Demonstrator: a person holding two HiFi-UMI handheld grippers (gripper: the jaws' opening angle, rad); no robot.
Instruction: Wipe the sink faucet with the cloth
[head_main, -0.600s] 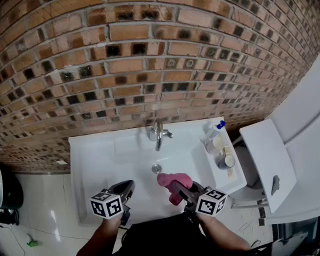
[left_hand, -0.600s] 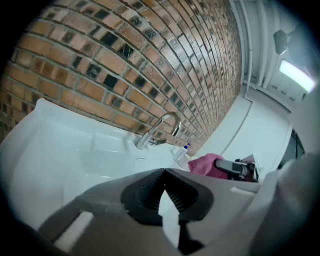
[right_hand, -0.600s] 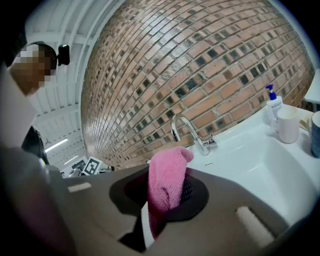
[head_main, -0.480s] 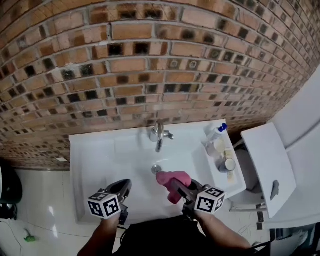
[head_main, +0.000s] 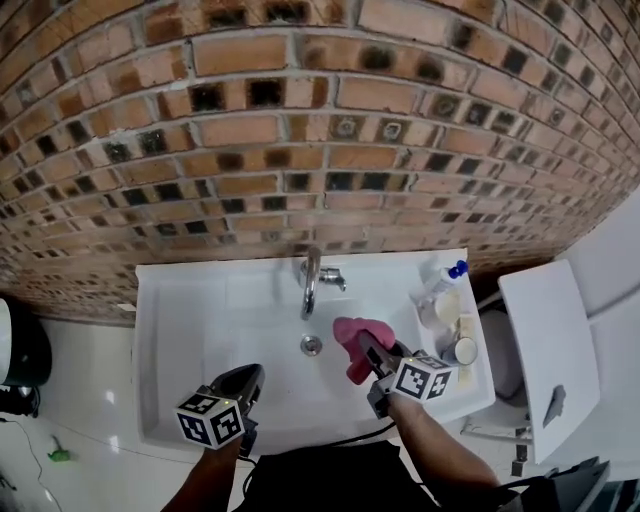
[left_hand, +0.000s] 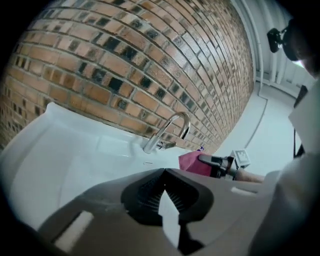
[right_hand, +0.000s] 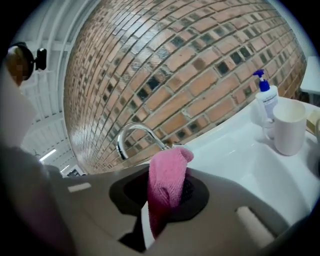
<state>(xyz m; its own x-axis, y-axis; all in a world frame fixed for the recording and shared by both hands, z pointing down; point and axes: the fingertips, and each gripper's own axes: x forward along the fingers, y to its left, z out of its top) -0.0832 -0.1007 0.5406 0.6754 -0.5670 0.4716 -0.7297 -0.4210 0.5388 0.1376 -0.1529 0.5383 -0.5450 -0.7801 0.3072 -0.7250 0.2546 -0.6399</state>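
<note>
White sink (head_main: 210, 330) set against a chunky brick wall (head_main: 300, 130), with glossy white floor (head_main: 70, 390) off to the left. The sink doubles as the counter here, and the basin looks bare apart from the drain (head_main: 312, 344) in the middle. The chrome faucet (head_main: 312, 275) sits at the back edge, its curved spout pointing out over the drain. The right gripper (head_main: 365, 350) has its jaws clamped on the pink cloth (head_main: 352, 332), which it holds up over the basin just right of the drain, close to the faucet but not touching it. The left gripper (head_main: 252, 378) hangs over the front-left of the basin with its jaws pressed together on nothing. On the right ledge there's a pump bottle (head_main: 440, 282) with a blue top and a white cup (head_main: 462, 350) beside it.
</note>
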